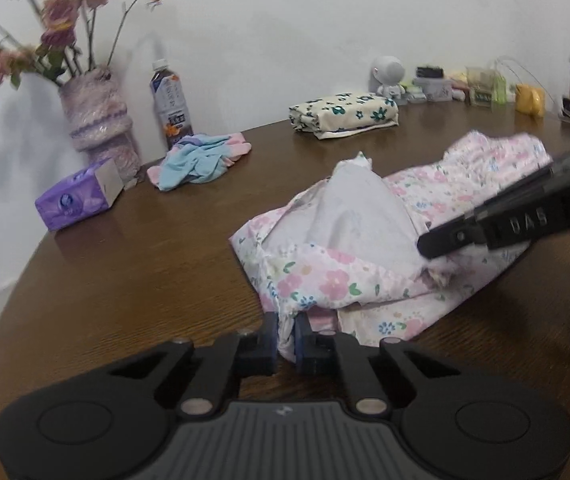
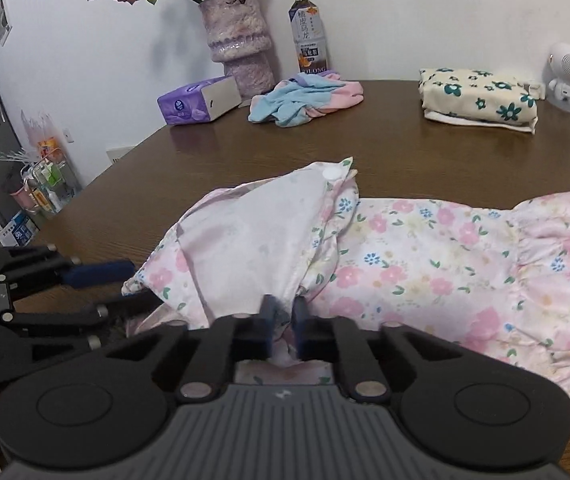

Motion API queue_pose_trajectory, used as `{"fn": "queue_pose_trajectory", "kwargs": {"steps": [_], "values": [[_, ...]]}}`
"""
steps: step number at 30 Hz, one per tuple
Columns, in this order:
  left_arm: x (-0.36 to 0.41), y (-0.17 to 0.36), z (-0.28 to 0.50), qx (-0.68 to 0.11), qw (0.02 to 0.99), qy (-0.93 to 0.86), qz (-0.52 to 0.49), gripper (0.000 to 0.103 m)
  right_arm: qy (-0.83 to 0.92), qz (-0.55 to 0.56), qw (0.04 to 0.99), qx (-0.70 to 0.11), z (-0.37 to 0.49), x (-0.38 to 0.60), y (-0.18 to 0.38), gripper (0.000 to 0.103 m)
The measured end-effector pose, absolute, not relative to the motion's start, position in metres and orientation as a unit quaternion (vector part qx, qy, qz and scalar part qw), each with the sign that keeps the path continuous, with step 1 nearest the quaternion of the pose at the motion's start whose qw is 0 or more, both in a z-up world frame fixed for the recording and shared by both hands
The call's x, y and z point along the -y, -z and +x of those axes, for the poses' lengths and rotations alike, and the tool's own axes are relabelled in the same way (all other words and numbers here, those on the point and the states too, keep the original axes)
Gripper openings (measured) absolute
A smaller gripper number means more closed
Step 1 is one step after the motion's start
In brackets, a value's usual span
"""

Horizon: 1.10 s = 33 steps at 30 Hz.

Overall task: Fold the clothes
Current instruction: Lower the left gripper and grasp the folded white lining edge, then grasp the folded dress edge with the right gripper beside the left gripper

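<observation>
On the brown surface (image 2: 245,140) lies the pink floral garment (image 2: 425,264), its long axis running from about 9 o'clock to 3 o'clock across the right wrist view, the ruffled end stretched flat toward 3 o'clock. Its 9 o'clock end is lifted into a peak that shows the pale inside of the cloth, with a white button (image 2: 331,174) at the top.

We see both claws pinching that end. The right claw (image 2: 283,322) has its fingers drawn narrow on a bunch of cloth at the near edge, straight ahead at 12 o'clock from the camera. The left claw (image 1: 286,334) is likewise narrowed on a corner of the same garment; in the right view it comes in from 9 o'clock, level and low over the surface. The two grips sit near each other, so we judge the flap between them is what any fold would carry, and the flat remainder lies toward 3 o'clock from both claws. Whether this flap is going over or being laid back, we cannot tell.

Farther out, at 1 o'clock, a cream flowered cloth (image 2: 479,94) sits folded; at 12 o'clock a blue and pink heap (image 2: 305,98) lies crumpled near the bottle (image 2: 309,32), vase (image 2: 241,40) and tissue box (image 2: 199,100).
</observation>
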<state>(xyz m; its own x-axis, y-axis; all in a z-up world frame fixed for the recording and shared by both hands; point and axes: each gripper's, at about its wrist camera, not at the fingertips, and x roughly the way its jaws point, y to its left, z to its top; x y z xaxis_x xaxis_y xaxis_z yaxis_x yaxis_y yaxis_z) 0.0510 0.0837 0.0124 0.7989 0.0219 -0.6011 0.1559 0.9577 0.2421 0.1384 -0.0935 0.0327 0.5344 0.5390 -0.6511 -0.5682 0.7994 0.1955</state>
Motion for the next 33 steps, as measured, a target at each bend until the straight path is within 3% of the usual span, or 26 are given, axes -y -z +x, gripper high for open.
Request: {"fn": "queue_pose_trajectory", "kwargs": {"steps": [9, 16, 17, 21, 23, 24, 26, 27, 29, 33], "values": [[-0.049, 0.002, 0.044, -0.300, 0.903, 0.033, 0.305, 0.005, -0.310, -0.007, 0.873, -0.375, 0.148, 0.097, -0.026, 0.001], [-0.041, 0.007, 0.047, -0.298, 0.892, 0.025, 0.338, 0.009, -0.310, -0.002, 0.884, -0.350, 0.141, 0.106, -0.038, 0.001], [-0.043, 0.005, 0.046, -0.299, 0.896, 0.026, 0.327, 0.013, -0.306, -0.006, 0.883, -0.355, 0.142, 0.105, -0.036, 0.001], [-0.058, -0.018, 0.035, -0.280, 0.924, 0.053, 0.255, 0.048, -0.301, -0.001, 0.881, -0.364, 0.145, 0.110, -0.033, 0.010], [-0.071, -0.035, 0.028, -0.255, 0.943, 0.081, 0.199, 0.052, -0.299, 0.012, 0.891, -0.343, 0.144, 0.118, -0.043, 0.034], [-0.078, -0.043, 0.028, -0.245, 0.951, 0.090, 0.167, 0.052, -0.301, 0.013, 0.893, -0.333, 0.145, 0.117, -0.047, 0.051], [-0.088, -0.052, 0.039, -0.245, 0.959, 0.075, 0.123, 0.049, -0.309, 0.005, 0.896, -0.320, 0.149, 0.109, -0.053, 0.052], [-0.092, -0.056, 0.045, -0.247, 0.961, 0.064, 0.105, 0.038, -0.312, 0.002, 0.897, -0.314, 0.151, 0.105, -0.056, 0.052], [-0.098, -0.056, 0.061, -0.263, 0.960, 0.056, 0.078, 0.019, -0.320, -0.005, 0.898, -0.301, 0.156, 0.097, -0.062, 0.048], [-0.097, -0.042, 0.084, -0.301, 0.950, 0.070, 0.054, 0.015, -0.340, -0.034, 0.896, -0.285, 0.164, 0.075, -0.064, 0.029]]}}
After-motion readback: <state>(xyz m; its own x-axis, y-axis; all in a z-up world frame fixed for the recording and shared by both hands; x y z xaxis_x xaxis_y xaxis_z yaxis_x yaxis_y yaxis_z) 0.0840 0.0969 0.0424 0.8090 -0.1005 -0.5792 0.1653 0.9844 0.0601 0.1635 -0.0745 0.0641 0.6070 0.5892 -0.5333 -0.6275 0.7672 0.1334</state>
